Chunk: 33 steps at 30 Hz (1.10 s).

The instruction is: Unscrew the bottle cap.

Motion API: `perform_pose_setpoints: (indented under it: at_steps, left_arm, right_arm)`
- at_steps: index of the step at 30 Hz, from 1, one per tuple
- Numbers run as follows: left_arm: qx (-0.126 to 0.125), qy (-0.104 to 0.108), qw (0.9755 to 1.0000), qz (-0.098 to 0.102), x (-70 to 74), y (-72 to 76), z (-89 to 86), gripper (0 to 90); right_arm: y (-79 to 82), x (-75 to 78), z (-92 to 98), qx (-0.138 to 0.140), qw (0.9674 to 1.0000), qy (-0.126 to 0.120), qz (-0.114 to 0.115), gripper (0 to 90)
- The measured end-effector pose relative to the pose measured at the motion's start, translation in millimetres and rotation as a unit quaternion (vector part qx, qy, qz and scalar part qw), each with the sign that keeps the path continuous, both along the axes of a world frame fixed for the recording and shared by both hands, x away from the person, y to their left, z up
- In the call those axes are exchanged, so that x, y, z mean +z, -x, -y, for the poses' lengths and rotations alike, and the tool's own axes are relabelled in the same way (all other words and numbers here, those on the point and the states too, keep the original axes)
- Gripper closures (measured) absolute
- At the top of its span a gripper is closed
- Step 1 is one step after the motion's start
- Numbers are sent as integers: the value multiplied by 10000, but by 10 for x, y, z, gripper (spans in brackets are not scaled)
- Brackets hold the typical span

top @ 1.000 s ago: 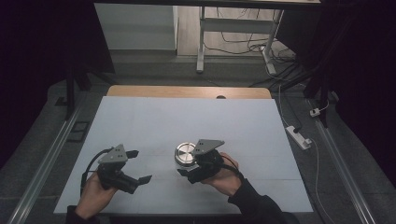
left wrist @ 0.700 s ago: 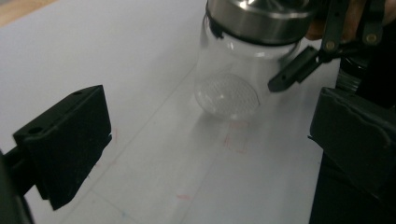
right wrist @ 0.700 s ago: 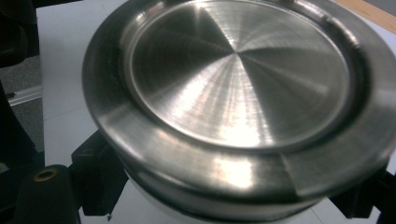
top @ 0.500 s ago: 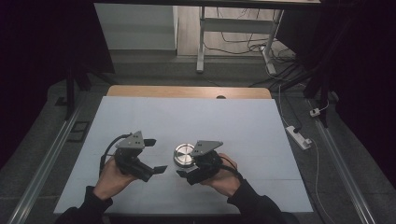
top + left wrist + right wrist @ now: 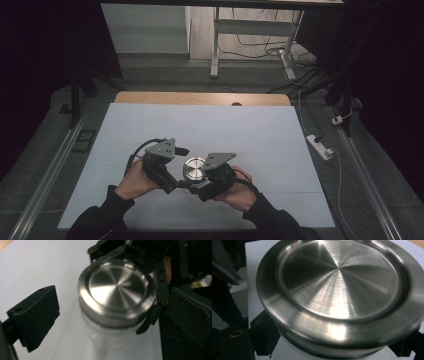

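A clear glass jar with a brushed steel lid [image 5: 194, 169] stands on the white table sheet [image 5: 225, 130] near its front edge. My right gripper [image 5: 197, 181] is shut on the jar's body just under the lid; its black fingers [image 5: 263, 336] show on both sides below the lid [image 5: 339, 287]. My left gripper [image 5: 181, 168] is open, with one jaw on each side of the jar. In the left gripper view the lid [image 5: 117, 290] sits between my left gripper's [image 5: 112, 322] two wide-apart pads [image 5: 35, 315], with a gap to the left pad.
A wooden table edge [image 5: 200, 98] runs along the far side of the sheet. On the floor to the right lies a white power strip [image 5: 320, 146] with cables. Metal rails [image 5: 47, 175] flank the table. A desk's legs [image 5: 215, 45] stand behind it.
My left gripper has moved right and slightly up, from the sheet's left part to the jar, so that its jaws now straddle the lid. The right gripper and jar have stayed still.
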<state>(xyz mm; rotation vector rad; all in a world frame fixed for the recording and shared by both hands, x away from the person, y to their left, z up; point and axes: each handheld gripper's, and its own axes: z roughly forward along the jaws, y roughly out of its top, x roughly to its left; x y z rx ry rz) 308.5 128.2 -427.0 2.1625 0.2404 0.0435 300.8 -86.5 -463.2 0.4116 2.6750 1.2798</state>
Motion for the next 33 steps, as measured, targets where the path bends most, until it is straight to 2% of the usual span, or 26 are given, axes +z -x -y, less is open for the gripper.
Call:
perform_pose_setpoints:
  at_steps: [3, 8, 12, 14, 16, 19, 21, 23, 25, 26, 27, 29, 31, 33]
  left_arm:
    - [-155, 36, 9999, -33, -6, -24, 41, 35]
    - [-275, 37, 9996, -32, -36, -62, 73, 88]
    - [-437, 177, 9989, -71, -44, -63, 70, 152]
    - [-335, 206, 9992, 19, -34, -35, 76, 195]
    - [-178, 125, 9997, 96, -16, -8, 99, 199]
    - [215, 90, 9997, 106, 1, 40, 146, 200]
    - [535, 29, 9985, 113, 12, 78, 183, 201]
    - [954, 10, 9954, 82, 17, 128, 237, 201]
    - [1443, -35, 9895, 68, 25, 186, 309, 200]
    - [1584, -116, 9873, 107, 33, 210, 341, 200]
    - [1660, -167, 9859, 130, 43, 223, 363, 199]
    - [1680, -169, 9855, 157, 61, 223, 382, 190]
    - [1487, -82, 9887, 169, 84, 206, 351, 98]
    - [1268, -40, 9917, 196, 127, 181, 273, 52]
  right_arm:
    - [11, -4, -12, 74, 10000, 4, -24, 150]
    - [27, -5, -23, 217, 9998, 24, -28, 150]
    - [36, 4, -28, 263, 9997, 16, -3, 150]
    - [34, 9, -24, 218, 9998, 6, -4, 150]
    - [27, 12, -16, 162, 9999, -4, -7, 150]
    - [15, 20, -3, 42, 10000, 12, 37, 150]
    - [4, 22, 7, -53, 10000, 2, 43, 150]
    - [-9, 21, 14, -155, 9999, 24, 52, 150]
    - [-18, 16, 16, -326, 9995, 26, 34, 150]
    - [-25, 14, 18, -395, 9992, 26, 34, 150]
    - [-31, 12, 22, -436, 9990, 25, 23, 150]
    - [-29, 15, 31, -479, 9989, -1, 21, 150]
    - [-27, 34, 36, -461, 9989, -34, 29, 150]
    - [-25, 49, 43, -413, 9991, -78, 37, 150]
